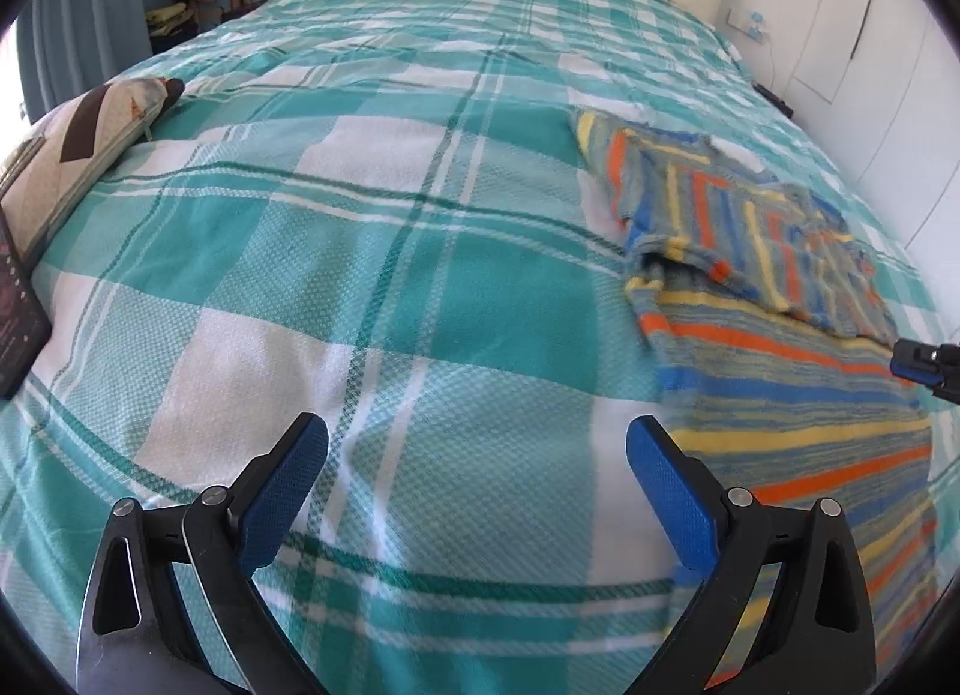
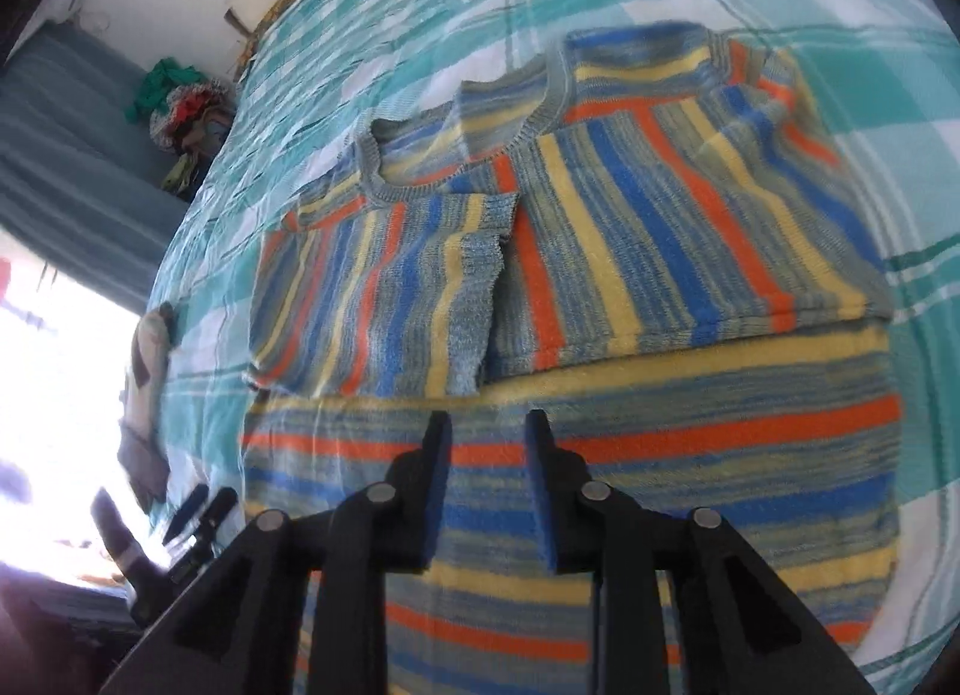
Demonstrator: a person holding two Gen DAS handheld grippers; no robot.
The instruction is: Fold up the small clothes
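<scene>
My left gripper [image 1: 477,491] gapes wide, empty; right gripper [image 2: 487,485] half-open, empty. I'd pinch the sweater [image 2: 600,455] hem squarely.

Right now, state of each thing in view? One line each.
striped sweater: lies flat on the bed, both sleeves folded in over the chest, lower body not yet folded
left gripper: open, empty, over the bedspread beside the sweater
right gripper: jaws narrowly apart, nothing between them, over the sweater's lower part
checked bedspread: spread over the bed, lightly creased
patterned cushion: lying at the bed's edge
</scene>
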